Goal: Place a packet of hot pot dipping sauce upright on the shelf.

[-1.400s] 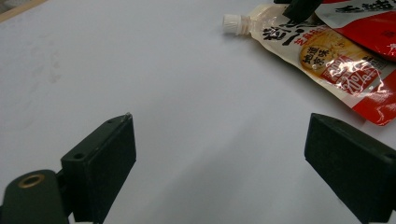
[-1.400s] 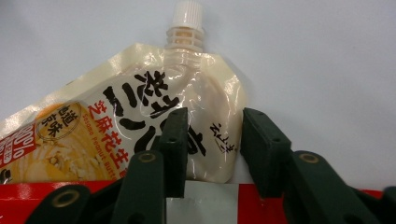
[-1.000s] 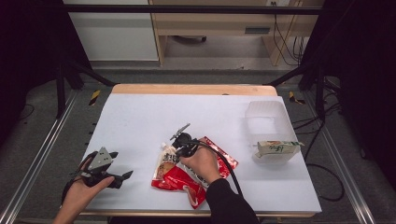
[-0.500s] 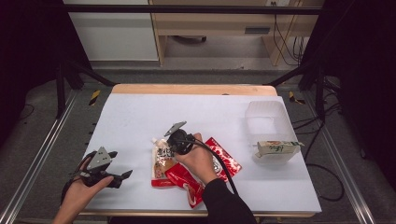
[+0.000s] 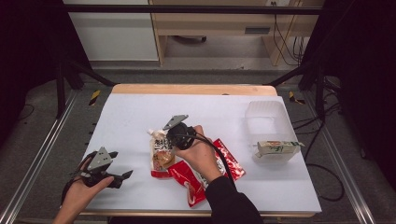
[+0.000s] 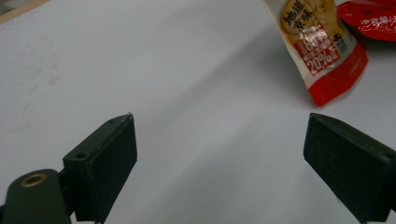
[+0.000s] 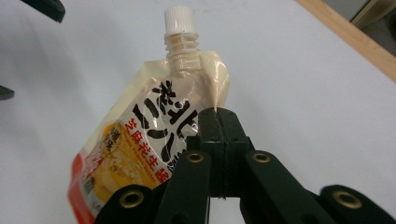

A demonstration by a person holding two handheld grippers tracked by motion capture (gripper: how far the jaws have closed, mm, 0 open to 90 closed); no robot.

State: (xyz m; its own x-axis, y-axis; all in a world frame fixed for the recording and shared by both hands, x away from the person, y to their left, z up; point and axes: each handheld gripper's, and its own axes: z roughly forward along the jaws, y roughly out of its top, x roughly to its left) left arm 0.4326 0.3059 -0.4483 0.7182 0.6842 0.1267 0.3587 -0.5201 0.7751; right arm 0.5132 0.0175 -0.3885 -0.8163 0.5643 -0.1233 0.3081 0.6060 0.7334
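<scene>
Since the earlier frames the right gripper [image 5: 164, 140] has risen and drawn the spouted pouch [image 5: 160, 150] up with it, so the pouch's top now lifts clear of the white table [image 5: 135, 116] while its red bottom edge hangs down by the red packets [image 5: 198, 179]. In the right gripper view the two black jaws are pressed tight together on the upper edge of the pouch [image 7: 154, 140], just beside the threaded neck and white screw cap. The pouch front is cream above, with large black characters, smaller red characters beneath, and a picture of yellow food toward the red base. The left gripper view shows the lower part of the same pouch [image 6: 322, 51]: dark characters at the top, and a red panel with "80%" and "20%" readable in white. The left gripper [image 5: 122, 177] rests at the near left of the table with its jaws wide apart and nothing between them. A clear plastic tub [image 5: 266, 116] stands at the far right, with a green and white carton [image 5: 279, 148] lying against its near side; the carton's print is too small to read.
</scene>
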